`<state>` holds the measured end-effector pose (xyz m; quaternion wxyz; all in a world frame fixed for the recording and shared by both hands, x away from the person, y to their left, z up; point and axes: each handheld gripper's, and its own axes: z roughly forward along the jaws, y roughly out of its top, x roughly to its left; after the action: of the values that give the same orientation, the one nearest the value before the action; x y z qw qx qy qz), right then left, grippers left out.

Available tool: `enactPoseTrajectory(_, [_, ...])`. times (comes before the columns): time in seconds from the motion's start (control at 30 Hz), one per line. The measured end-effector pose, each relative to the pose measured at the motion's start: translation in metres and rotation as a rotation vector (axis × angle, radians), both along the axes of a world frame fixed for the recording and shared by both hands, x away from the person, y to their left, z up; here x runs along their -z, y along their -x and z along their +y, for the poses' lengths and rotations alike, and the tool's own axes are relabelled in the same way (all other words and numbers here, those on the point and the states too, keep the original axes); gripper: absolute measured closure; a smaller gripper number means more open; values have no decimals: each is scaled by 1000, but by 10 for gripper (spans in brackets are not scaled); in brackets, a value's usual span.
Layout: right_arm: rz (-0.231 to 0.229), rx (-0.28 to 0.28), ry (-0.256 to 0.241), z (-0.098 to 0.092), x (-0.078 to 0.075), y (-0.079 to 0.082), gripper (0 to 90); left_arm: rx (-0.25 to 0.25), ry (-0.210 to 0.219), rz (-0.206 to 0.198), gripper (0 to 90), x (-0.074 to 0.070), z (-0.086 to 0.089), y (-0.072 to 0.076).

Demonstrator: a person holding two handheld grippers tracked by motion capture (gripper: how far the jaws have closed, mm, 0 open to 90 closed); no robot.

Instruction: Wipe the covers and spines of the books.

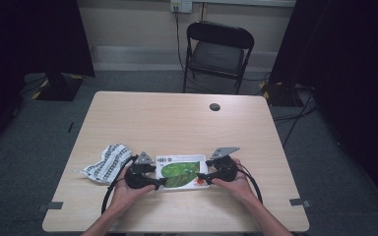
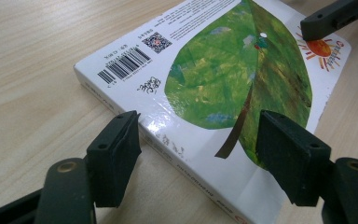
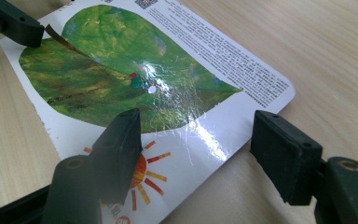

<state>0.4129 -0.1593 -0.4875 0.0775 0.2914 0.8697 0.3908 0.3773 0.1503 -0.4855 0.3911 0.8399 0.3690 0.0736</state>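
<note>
At the near edge of a pale wooden table [image 1: 177, 118], a person's two forearms came in from below, each hand holding a black two-jaw gripper. The left gripper [image 1: 158, 183] and the right gripper [image 1: 200, 176] sat at opposite short ends of a thin picture book [image 1: 182, 172] that lay flat on the table, back cover up, between the two hands.

In the left gripper view, the left gripper's [image 2: 198, 156] jaws stood wide apart — one jaw off the book's spine edge over bare wood, the other over the cover near the stem of a large green leaf. The book [image 2: 214, 84] showed a barcode and a square code near one corner, lines of small print along one edge, and an orange sun at the far corner, where a jaw of the other gripper hovered.

In the right gripper view, the right gripper's [image 3: 193, 154] jaws were likewise spread — one over the sun, the other beyond the book's [image 3: 135, 84] long edge. Neither gripper clamped anything.

Just left of the left hand lay a crumpled black-and-white checked cloth [image 1: 106, 162]. Farther off, a small dark round hole cover [image 1: 215, 106] sat near the table's far edge. Beyond the table stood a black folding chair [image 1: 217, 54] against a light wall.
</note>
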Motion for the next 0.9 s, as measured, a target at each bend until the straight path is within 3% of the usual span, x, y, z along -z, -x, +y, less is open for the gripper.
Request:
enactPoseTrajectory(0.17, [2, 4, -1, -1, 0, -2, 343, 24, 12, 11, 317, 0, 1, 6])
enactPoseTrajectory(0.3, [34, 19, -28, -4, 2, -6, 345, 41, 31, 23, 340, 1, 2, 15])
enactPoseTrajectory(0.67, [20, 71, -34, -8, 2, -9, 345, 121, 47, 49, 375, 0, -7, 22])
enactPoseTrajectory(0.77, [28, 98, -43, -11, 2, -11, 370, 91, 67, 38, 378, 1, -8, 20])
enactPoseTrajectory(0.8, [28, 98, -43, -11, 2, -11, 370, 91, 67, 38, 361, 1, -8, 20])
enactPoseTrajectory(0.83, [27, 104, -45, -10, 2, -11, 369, 42, 63, 47, 313, 3, -8, 15])
enactPoseTrajectory(0.9, [23, 109, -43, -9, 2, -11, 366, 28, 77, 67, 270, 5, -7, 12])
